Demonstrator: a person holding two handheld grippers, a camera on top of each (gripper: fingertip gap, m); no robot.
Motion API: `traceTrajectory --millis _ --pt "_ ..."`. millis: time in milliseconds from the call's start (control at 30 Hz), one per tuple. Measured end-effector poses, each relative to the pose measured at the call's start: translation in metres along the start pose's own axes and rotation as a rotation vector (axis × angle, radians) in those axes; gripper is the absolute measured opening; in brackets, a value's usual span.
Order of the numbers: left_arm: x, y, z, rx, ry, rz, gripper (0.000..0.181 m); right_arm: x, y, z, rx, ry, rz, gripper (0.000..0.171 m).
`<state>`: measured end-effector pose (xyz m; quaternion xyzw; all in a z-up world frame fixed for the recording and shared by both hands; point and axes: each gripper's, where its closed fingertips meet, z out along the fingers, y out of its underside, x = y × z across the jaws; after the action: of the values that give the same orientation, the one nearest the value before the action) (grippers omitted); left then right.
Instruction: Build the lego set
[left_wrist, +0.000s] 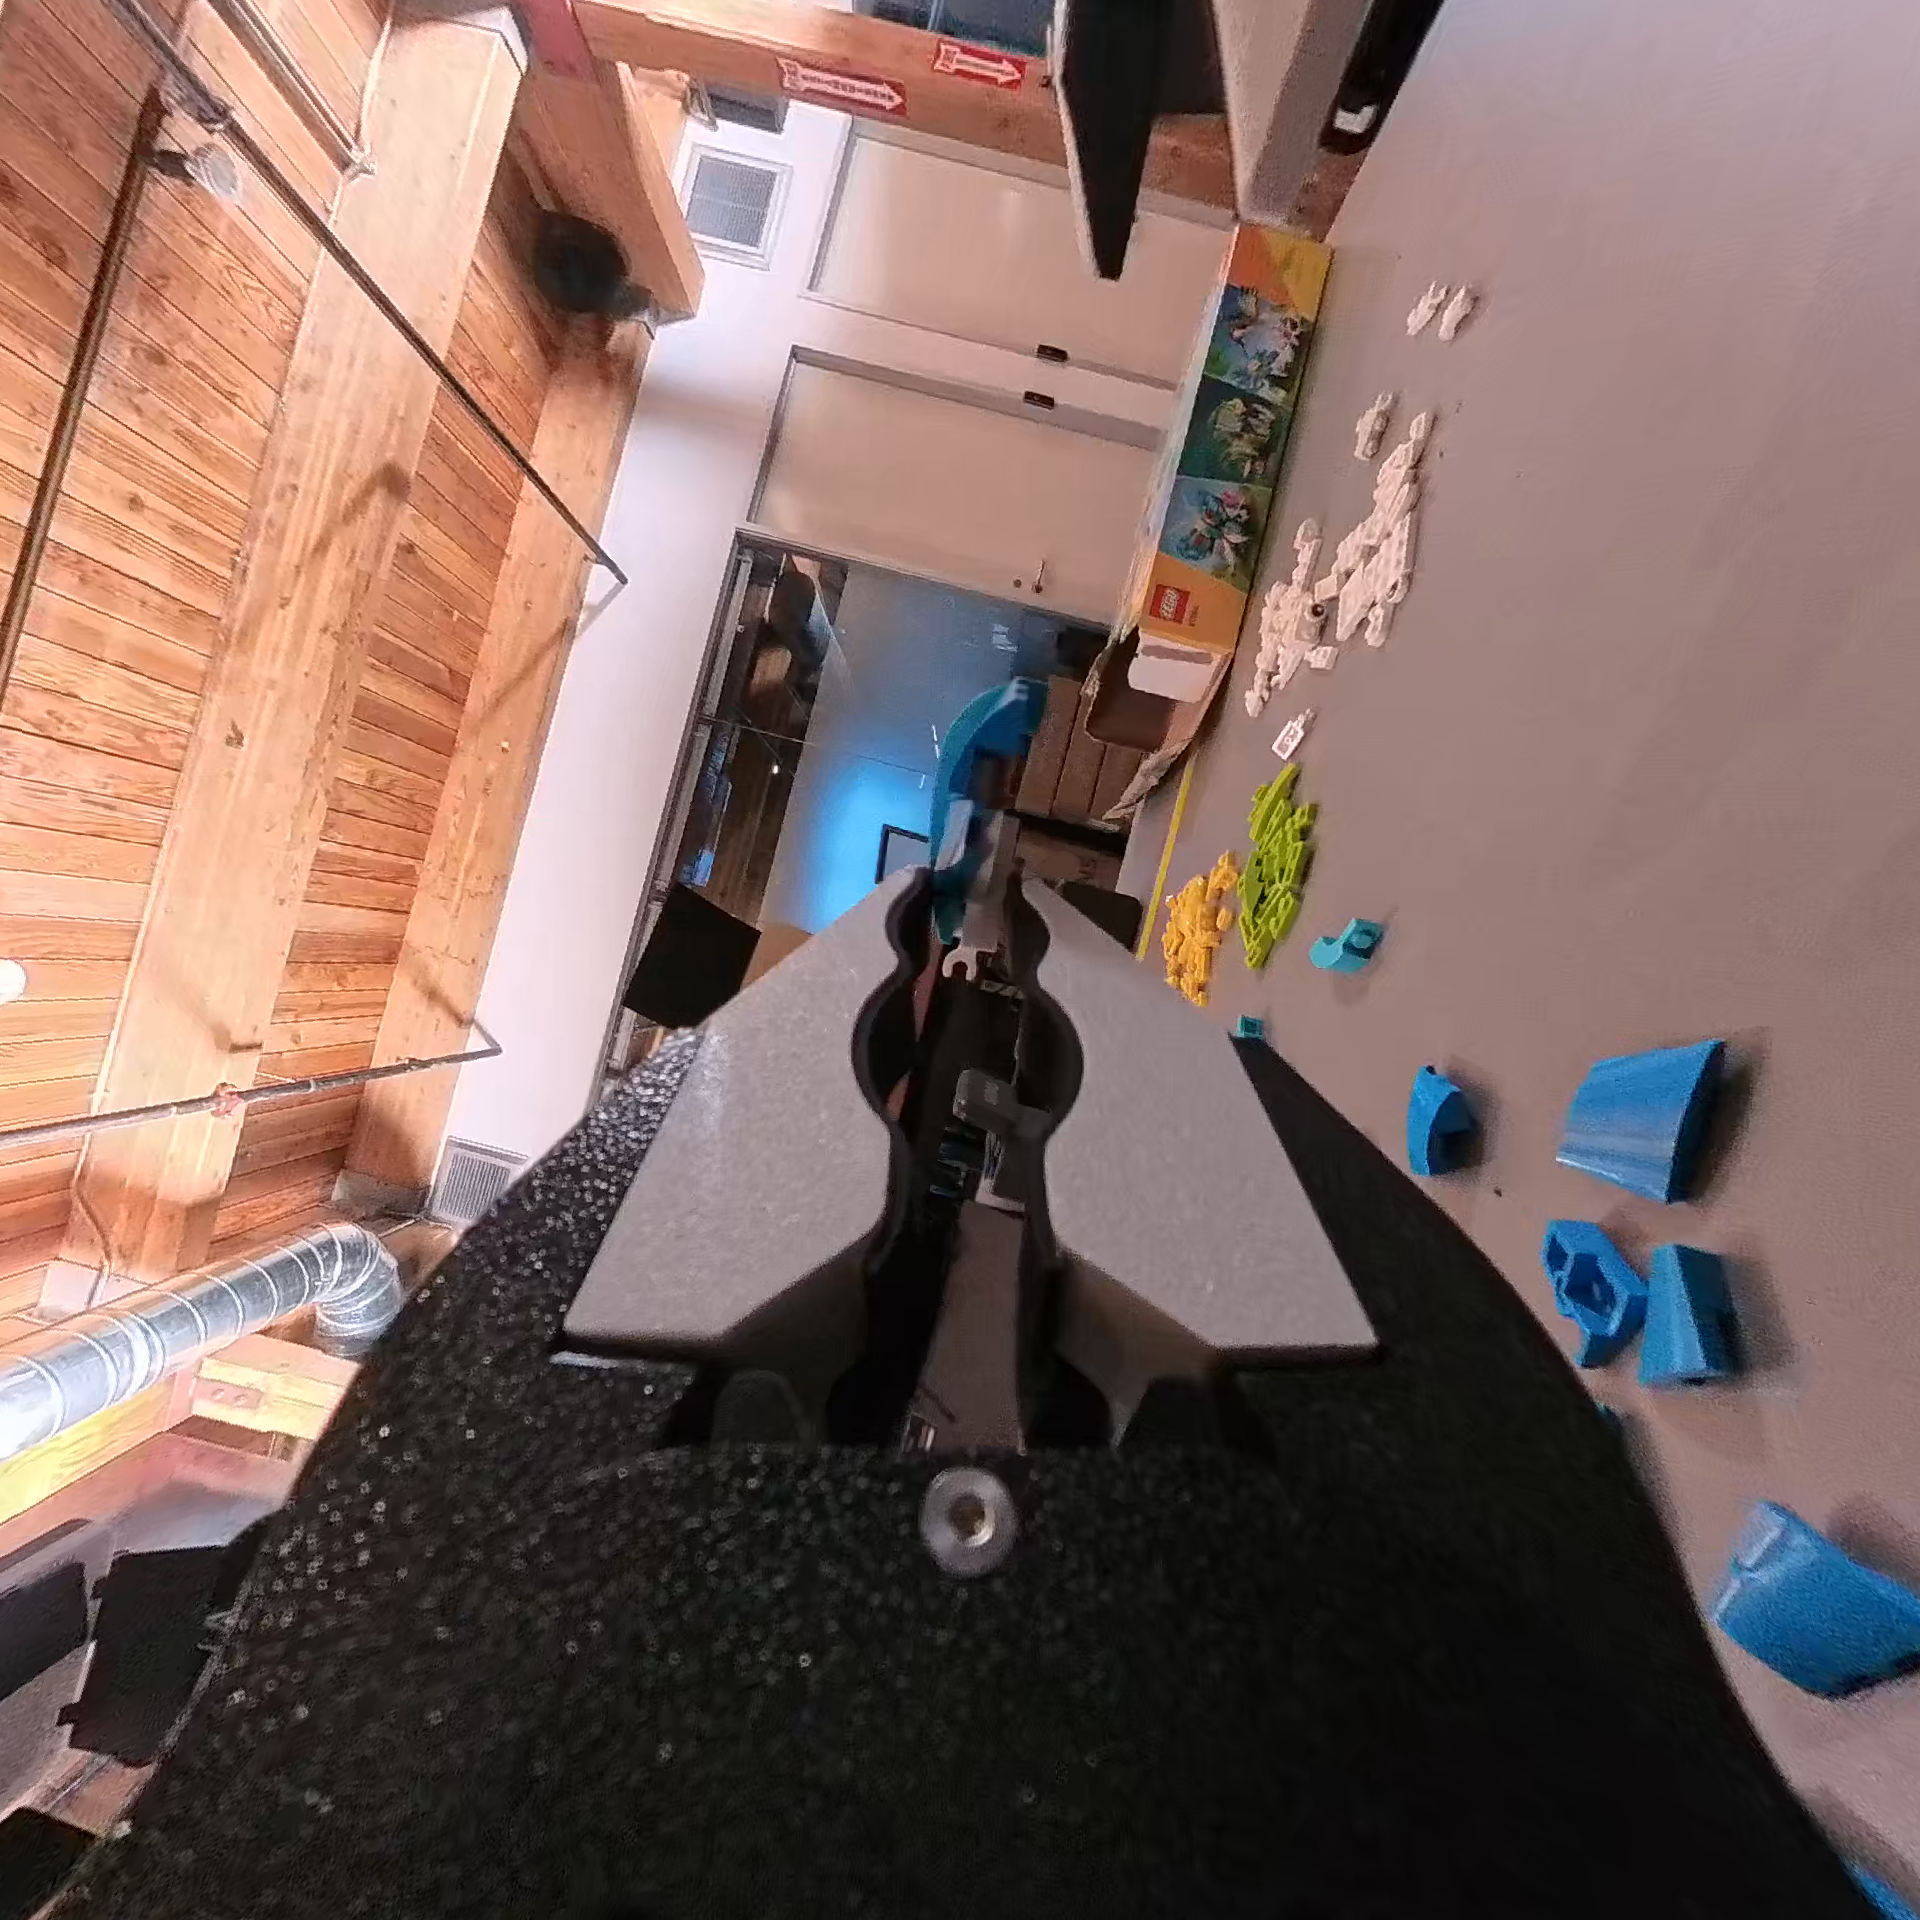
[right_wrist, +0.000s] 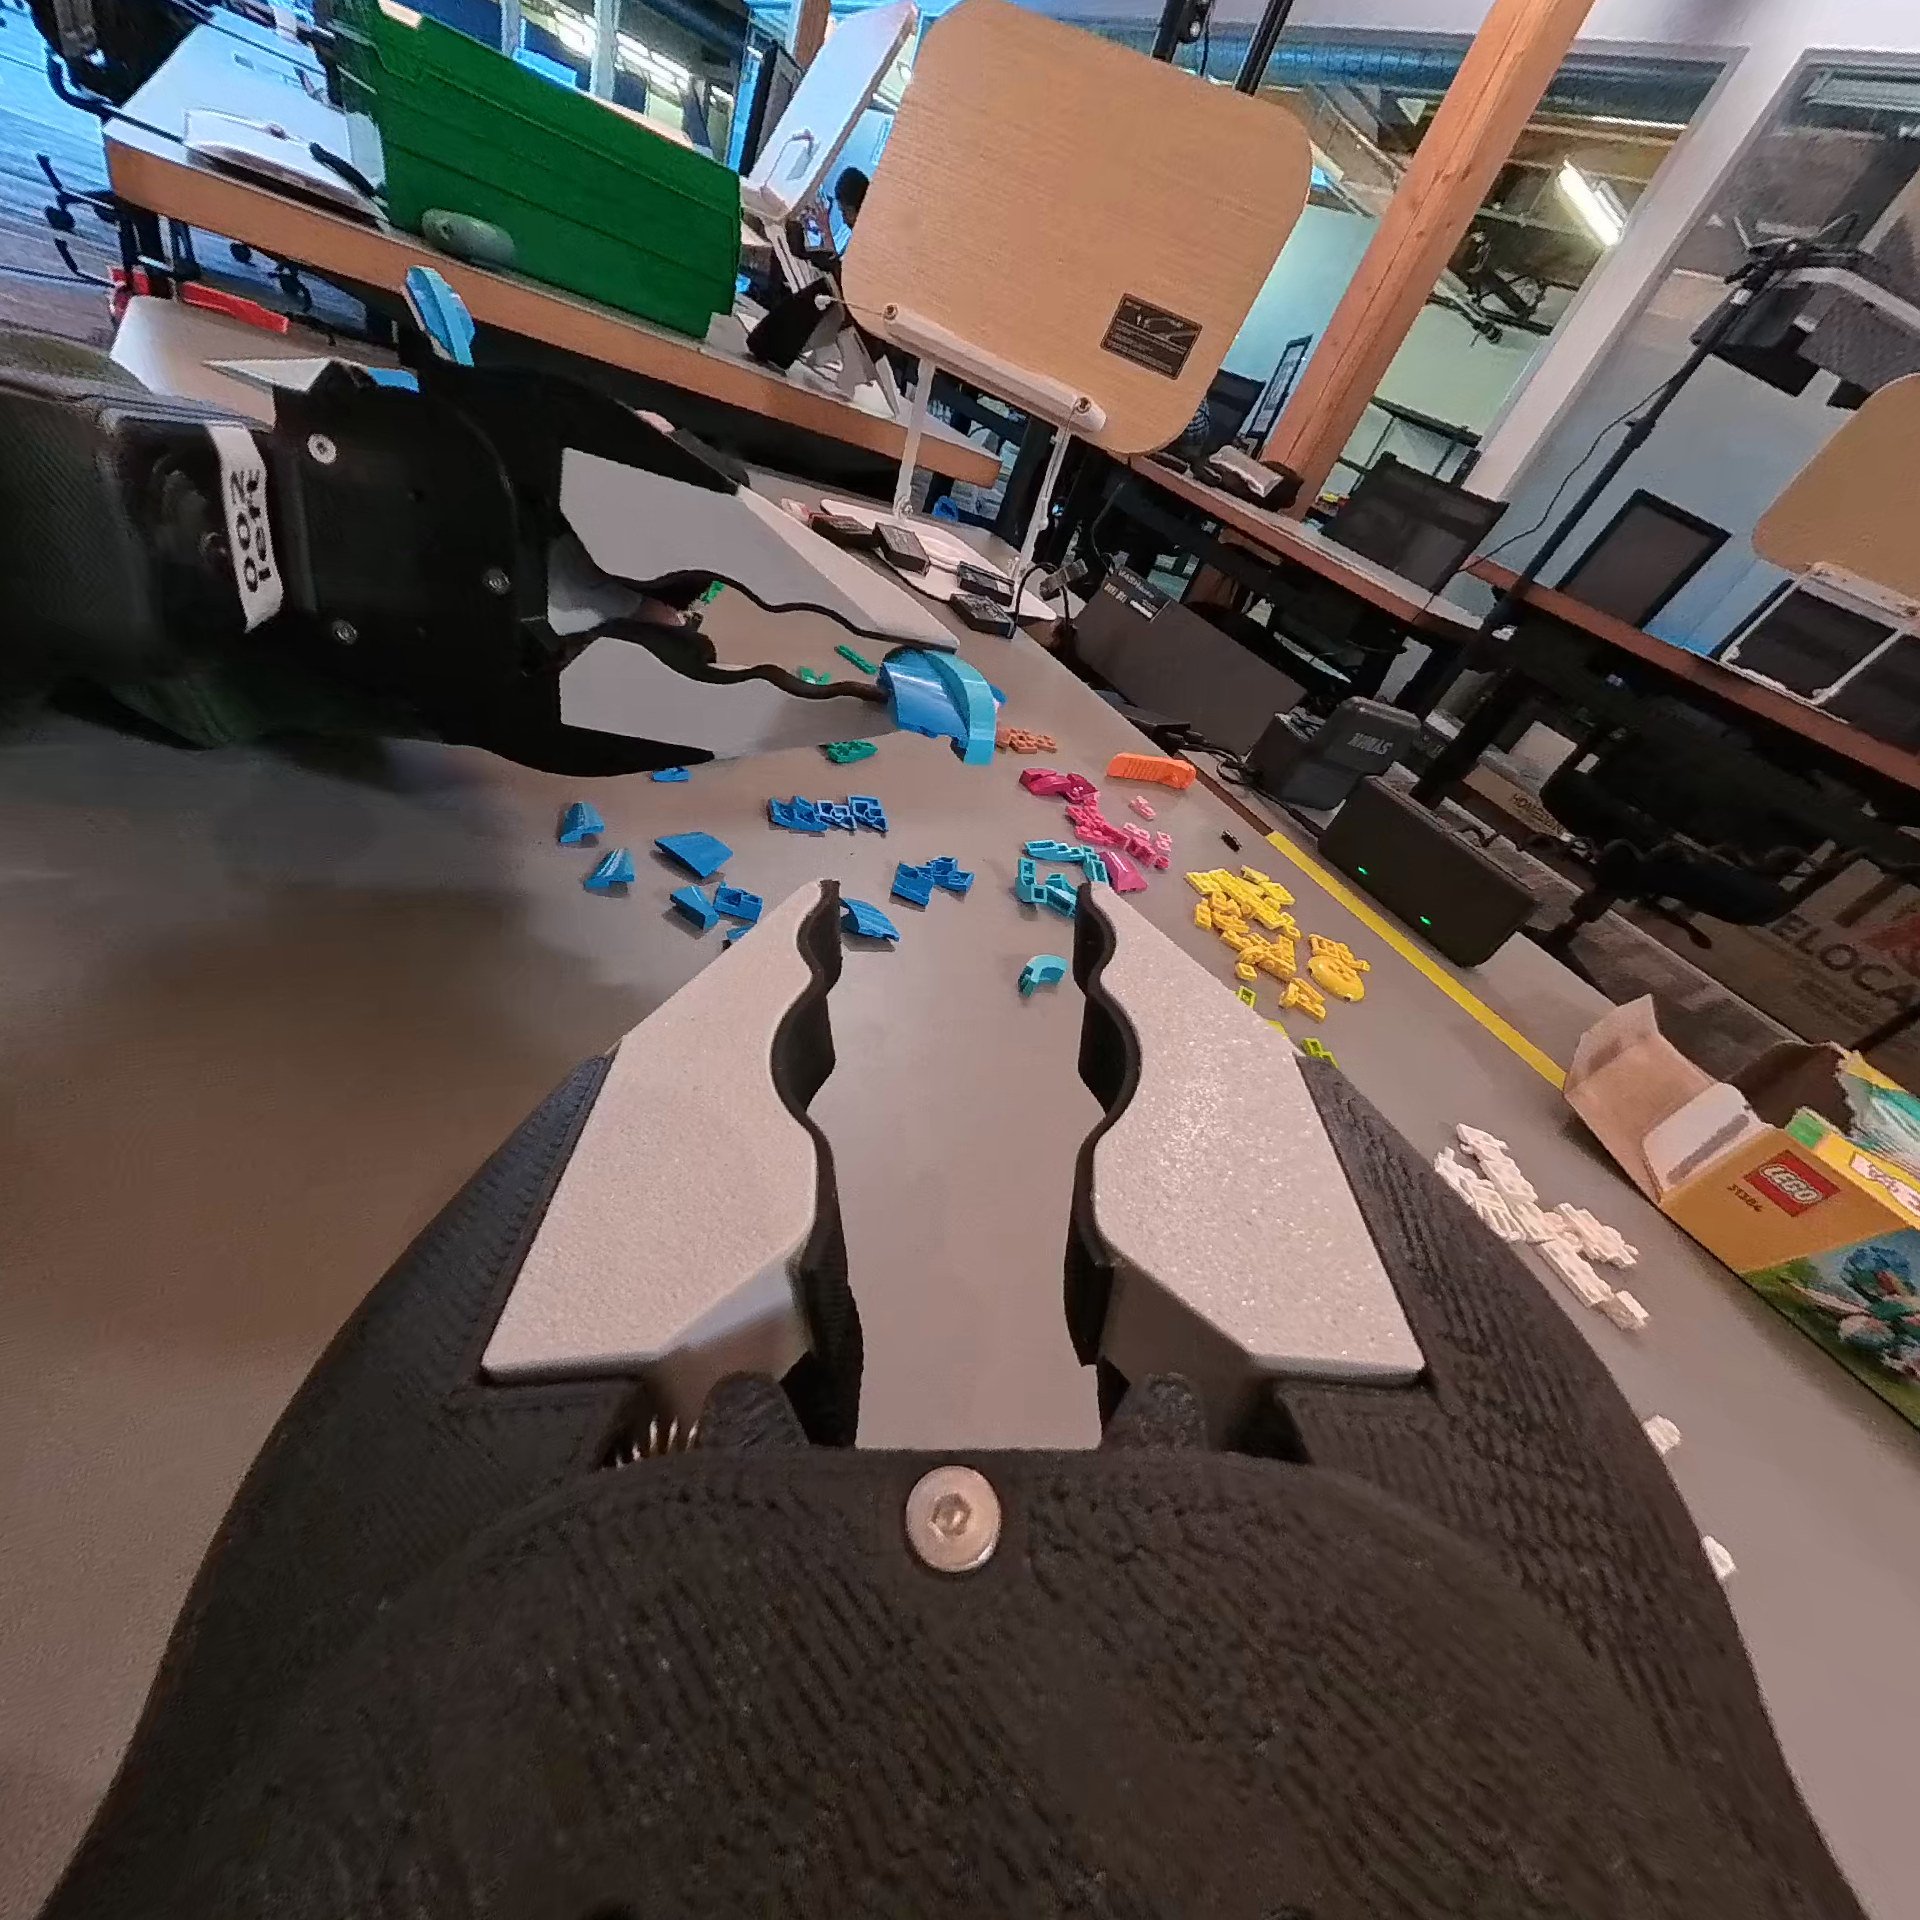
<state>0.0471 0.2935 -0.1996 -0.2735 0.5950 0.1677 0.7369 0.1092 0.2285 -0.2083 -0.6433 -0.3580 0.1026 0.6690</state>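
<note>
A blue curved piece (right_wrist: 940, 701) is up off the table (right_wrist: 260, 987), pinched at the tips of the left gripper (right_wrist: 868, 698). The right gripper (right_wrist: 956, 904) is open and holds nothing. Blue bricks (right_wrist: 831, 812) and yellow bricks (right_wrist: 1268, 930) lie ahead of it, the box (right_wrist: 1787, 1195) to the right.

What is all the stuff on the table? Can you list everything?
blue assembly: one, blue and teal, clamped at the left gripper's tips
blue pieces: many, loose, mid table
teal pieces: a small cluster, right of the blue ones
pink pieces: a cluster, beyond the teal
orange piece: one, far side near the pink
yellow pieces: a pile, near the yellow tape line
white pieces: a pile, beside the box
lime pieces: a pile, next to the yellow
box: one, yellow, torn open, right edge
table: one, grey
left gripper: shut on the assembly
right gripper: open, empty
</note>
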Motion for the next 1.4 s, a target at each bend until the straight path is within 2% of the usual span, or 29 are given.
traceTrajectory --millis 300,533,700,1033,1267,1400 --pt "0.011 0.001 0.004 -0.01 0.06 -0.041 0.011 -0.002 0.001 0.001 -0.002 -0.015 0.015 0.043" --pt "0.042 0.01 0.008 -0.072 0.351 -0.444 0.011 -0.004 0.002 0.002 -0.004 -0.024 0.024 0.043" --pt "0.055 0.014 0.009 -0.101 0.411 -0.471 0.012 -0.004 0.002 0.002 -0.006 -0.028 0.027 0.043" --pt "0.059 0.015 0.01 -0.094 0.403 -0.416 0.012 -0.005 0.004 0.002 -0.012 -0.034 0.032 0.043" --pt "0.036 0.004 0.007 0.0 0.294 -0.381 0.012 -0.006 0.005 0.003 -0.016 -0.046 0.044 0.043" --pt "0.017 -0.005 0.001 0.09 0.238 -0.454 0.011 -0.008 -0.003 0.007 0.019 -0.076 0.057 0.043"
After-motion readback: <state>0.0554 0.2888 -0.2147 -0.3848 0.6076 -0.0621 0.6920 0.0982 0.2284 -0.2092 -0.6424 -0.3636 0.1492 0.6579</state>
